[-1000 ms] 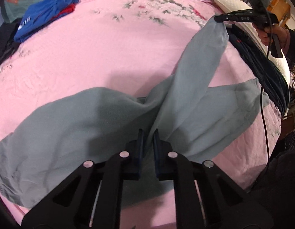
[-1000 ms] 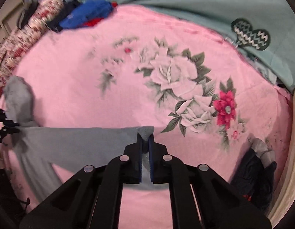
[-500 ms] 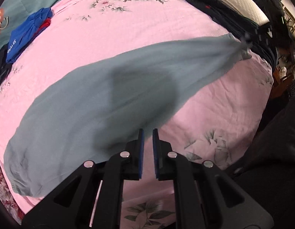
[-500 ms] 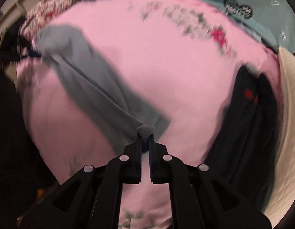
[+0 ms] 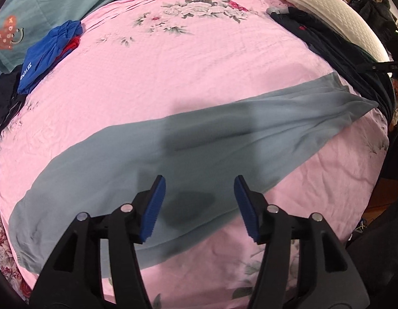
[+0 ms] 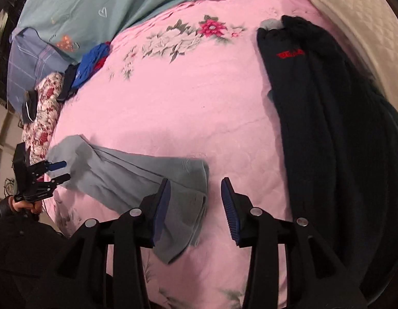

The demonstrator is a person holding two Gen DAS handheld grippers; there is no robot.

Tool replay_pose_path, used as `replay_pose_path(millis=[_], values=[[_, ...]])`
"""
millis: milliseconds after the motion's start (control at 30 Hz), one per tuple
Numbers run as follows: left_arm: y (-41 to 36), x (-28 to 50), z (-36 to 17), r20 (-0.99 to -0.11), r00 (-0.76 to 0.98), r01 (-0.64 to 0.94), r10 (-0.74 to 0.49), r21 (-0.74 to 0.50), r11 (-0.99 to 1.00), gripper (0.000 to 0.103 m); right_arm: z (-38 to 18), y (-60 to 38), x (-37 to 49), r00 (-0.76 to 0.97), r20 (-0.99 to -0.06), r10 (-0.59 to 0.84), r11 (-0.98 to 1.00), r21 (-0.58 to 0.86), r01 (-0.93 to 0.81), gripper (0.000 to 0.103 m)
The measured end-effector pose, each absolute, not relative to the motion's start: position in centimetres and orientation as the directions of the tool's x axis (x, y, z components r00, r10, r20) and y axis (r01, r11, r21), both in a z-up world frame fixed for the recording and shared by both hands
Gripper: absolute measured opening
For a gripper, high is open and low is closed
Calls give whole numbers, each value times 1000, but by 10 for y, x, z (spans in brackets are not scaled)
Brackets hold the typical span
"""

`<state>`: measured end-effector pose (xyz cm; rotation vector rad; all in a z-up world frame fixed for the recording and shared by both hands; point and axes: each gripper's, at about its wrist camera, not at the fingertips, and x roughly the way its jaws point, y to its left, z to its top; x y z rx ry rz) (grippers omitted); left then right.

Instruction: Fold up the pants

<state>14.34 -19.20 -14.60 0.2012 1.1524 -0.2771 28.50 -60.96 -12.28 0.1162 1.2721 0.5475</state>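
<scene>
In the left wrist view, the left gripper [image 5: 199, 190] is hanging over the grey pants [image 5: 199, 144] with its jaws opening and nothing clamped between its blue pads. The pants are lying flat in a long band across a pink floral bedsheet [image 5: 188, 67]. A teal quilt [image 5: 70, 2] is bunching at the far edge, blue and red clothes [image 5: 48, 54] are sitting near it, dark garments [image 5: 335, 49] are lying along the right side beside a white quilted pillow [image 5: 327, 7], and people are standing in the room's far right corner. In the right wrist view, the right gripper [image 6: 196, 195] is also opening, its pads standing free above the near end of the pants [image 6: 137, 177], while the left gripper [image 6: 57, 171] is hovering at the far end, a hand [image 6: 25, 204] gripping its handle. A flowered red cover [image 6: 43, 118] is edging the bed at left.
</scene>
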Motion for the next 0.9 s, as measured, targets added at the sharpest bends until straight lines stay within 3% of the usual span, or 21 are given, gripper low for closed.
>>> replay_pose_path(millis=[67,200,367,567,733,833,900], values=[[-197,139,-148,-918,384,331,-100,36,943,66,-135,-587,286,152,-910,385,856,291,-426,32],[-197,134,-152,-924,372,326,-87,42,944,66,-155,-558,280,100,-954,281,810,180,-559,25],[-191,139,-154,-925,373,294,-71,45,955,66,-151,-552,276,134,-963,234,782,104,-615,5],[-186,146,-157,-924,379,264,-53,53,963,68,-125,-564,292,296,-922,249,843,56,-535,5],[-186,147,-177,-943,329,274,-43,52,960,70,-164,-554,299,290,-946,147,852,-29,-523,5],[-180,145,-177,-941,338,256,-26,65,964,78,-163,-556,298,314,-948,59,872,-104,-478,23],[-169,143,-171,-933,361,219,-18,66,974,82,-144,-556,295,359,-932,40,901,-122,-417,24]])
